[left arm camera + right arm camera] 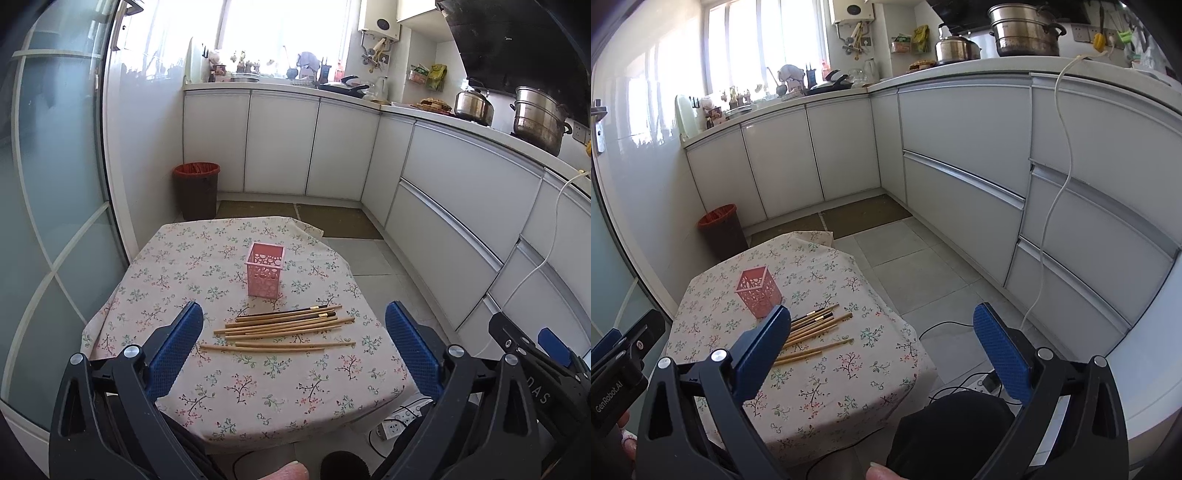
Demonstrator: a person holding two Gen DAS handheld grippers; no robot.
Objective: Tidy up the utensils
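Several wooden chopsticks [284, 325] lie in a loose heap on the floral tablecloth [258, 387], some with dark handles. Just behind them stands an empty pink perforated holder [265, 270], upright. My left gripper [293, 354] hovers open above the table's near part, its blue pads wide apart on either side of the heap. In the right wrist view the chopsticks [816, 332] and the pink holder [759, 293] sit at lower left. My right gripper [882, 350] is open, off the table's right edge over the floor, and holds nothing.
A brown bin with a red liner [196, 190] stands beyond the table by the glass door. White cabinets [960, 166] run along the back and right. Cables and a power strip [397, 424] lie on the tiled floor at the table's right. A dark knee [953, 432] is below.
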